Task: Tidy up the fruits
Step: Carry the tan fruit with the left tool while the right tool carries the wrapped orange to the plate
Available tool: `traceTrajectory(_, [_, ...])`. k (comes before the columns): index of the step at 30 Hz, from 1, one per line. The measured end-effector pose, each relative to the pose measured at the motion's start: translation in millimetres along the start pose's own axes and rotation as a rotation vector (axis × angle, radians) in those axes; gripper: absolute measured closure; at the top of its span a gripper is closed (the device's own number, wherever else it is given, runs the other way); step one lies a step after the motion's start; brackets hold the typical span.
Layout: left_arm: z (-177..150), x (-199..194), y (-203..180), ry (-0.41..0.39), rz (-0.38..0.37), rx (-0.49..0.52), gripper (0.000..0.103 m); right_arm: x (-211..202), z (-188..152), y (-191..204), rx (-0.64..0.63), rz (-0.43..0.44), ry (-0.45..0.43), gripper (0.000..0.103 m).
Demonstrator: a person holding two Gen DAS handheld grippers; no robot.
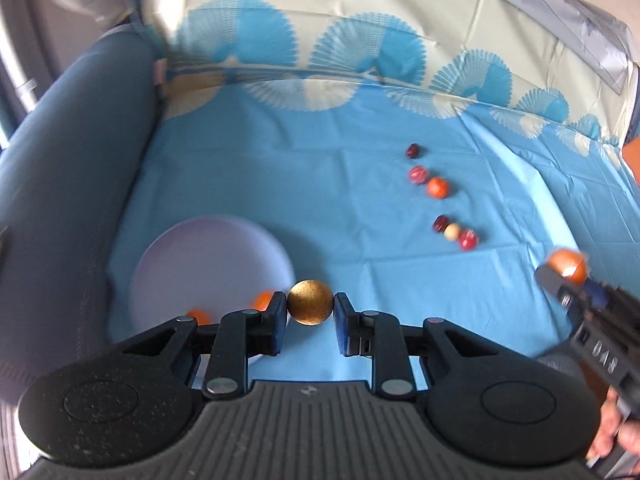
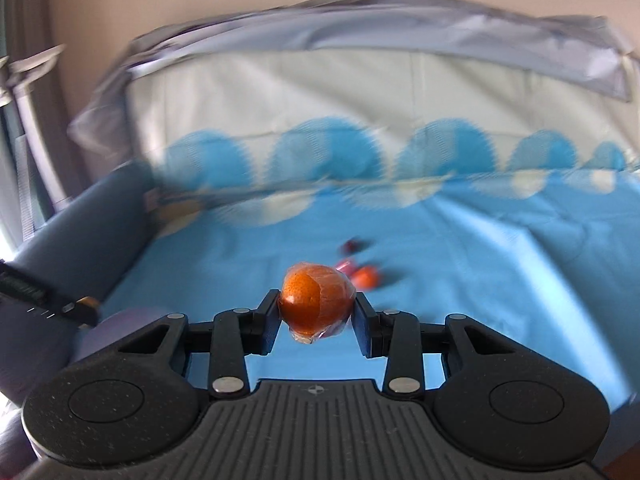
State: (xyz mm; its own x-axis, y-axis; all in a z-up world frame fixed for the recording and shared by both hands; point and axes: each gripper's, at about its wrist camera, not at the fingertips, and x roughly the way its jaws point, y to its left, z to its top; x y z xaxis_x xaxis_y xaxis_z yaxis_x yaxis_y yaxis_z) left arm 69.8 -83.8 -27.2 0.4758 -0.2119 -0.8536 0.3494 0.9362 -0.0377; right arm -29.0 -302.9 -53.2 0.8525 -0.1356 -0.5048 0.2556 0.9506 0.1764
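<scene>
My left gripper [image 1: 311, 307] is shut on a round golden-brown fruit [image 1: 311, 302], held just right of a lavender bowl [image 1: 208, 256] that holds two orange fruits [image 1: 264, 299]. My right gripper [image 2: 316, 309] is shut on a plastic-wrapped orange [image 2: 314, 300] above the blue cloth; it also shows in the left wrist view [image 1: 567, 266] at the far right. Several small fruits lie in a row on the cloth: dark red ones [image 1: 413, 151], an orange one [image 1: 437, 187], a pale one [image 1: 452, 232]. Some show blurred in the right wrist view [image 2: 366, 277].
A blue patterned cloth [image 1: 320, 184] covers the seat and backrest. A grey-blue padded armrest [image 1: 72, 184] runs along the left. The left gripper's body [image 2: 44, 296] enters the right wrist view from the left, over the bowl's edge [image 2: 120, 320].
</scene>
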Motion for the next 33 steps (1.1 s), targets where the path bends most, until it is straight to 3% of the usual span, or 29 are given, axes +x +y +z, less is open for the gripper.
traceTrajectory(6, [-50, -46, 35, -0.031, 0.013, -0.064, 0.076, -40, -26, 70, -0.085, 0.12, 0.065, 0.064])
traceTrajectory(15, [-100, -88, 55, -0.108, 0.03, -0.093, 0.076, -83, -53, 132, -0.265, 0.181, 0.083, 0.064])
traceTrajectory(22, [-118, -100, 65, -0.131, 0.011, -0.116, 0.076, -96, -52, 145, -0.32, 0.178, 0.066, 0.064])
traceTrajectory(33, [-121, -97, 72, -0.123, 0.004, -0.138, 0.076, -93, -52, 151, -0.343, 0.165, 0.078, 0.064])
